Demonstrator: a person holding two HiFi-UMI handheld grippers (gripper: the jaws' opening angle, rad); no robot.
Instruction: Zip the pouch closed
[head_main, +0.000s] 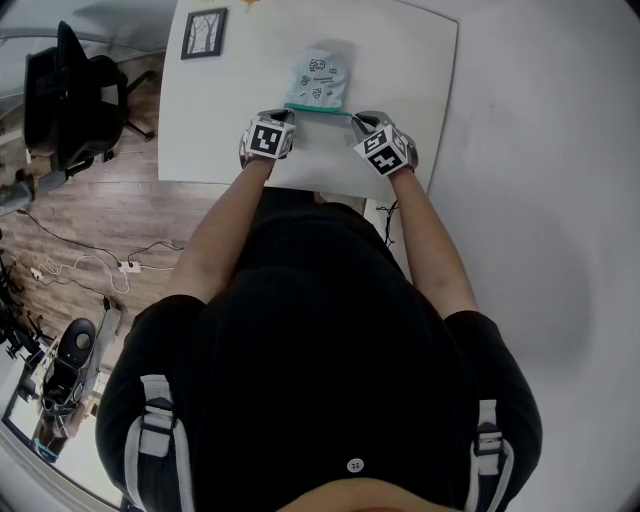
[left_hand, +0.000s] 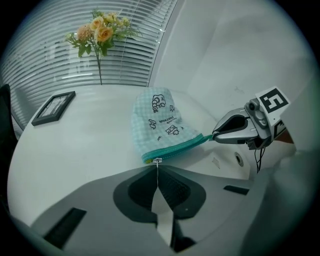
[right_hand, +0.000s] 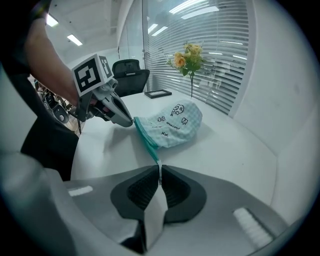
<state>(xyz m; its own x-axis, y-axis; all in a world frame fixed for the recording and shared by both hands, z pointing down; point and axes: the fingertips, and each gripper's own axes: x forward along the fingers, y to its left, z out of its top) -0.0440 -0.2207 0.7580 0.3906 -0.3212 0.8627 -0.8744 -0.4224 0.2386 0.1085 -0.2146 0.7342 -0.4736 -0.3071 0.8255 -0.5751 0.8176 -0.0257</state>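
Note:
A pale blue checked pouch (head_main: 320, 76) with small printed drawings lies on the white table (head_main: 230, 110), its teal zipper edge (head_main: 318, 108) facing me. My left gripper (head_main: 287, 112) is shut on the small metal zipper pull (left_hand: 157, 161) at the left end of that edge. At the other end my right gripper (head_main: 354, 117) is shut on the tip of the teal zipper tape (right_hand: 156, 159). The zipper edge (left_hand: 175, 148) stretches straight between the two grippers. In the left gripper view the right gripper (left_hand: 216, 135) pinches the far end. The right gripper view shows the left gripper (right_hand: 131, 121) at the pouch (right_hand: 172, 122).
A dark picture frame (head_main: 204, 33) lies at the table's far left corner, and a vase of flowers (left_hand: 100, 30) stands at the far edge by the blinds. A black office chair (head_main: 75, 95) and cables (head_main: 110, 262) are on the wooden floor to the left.

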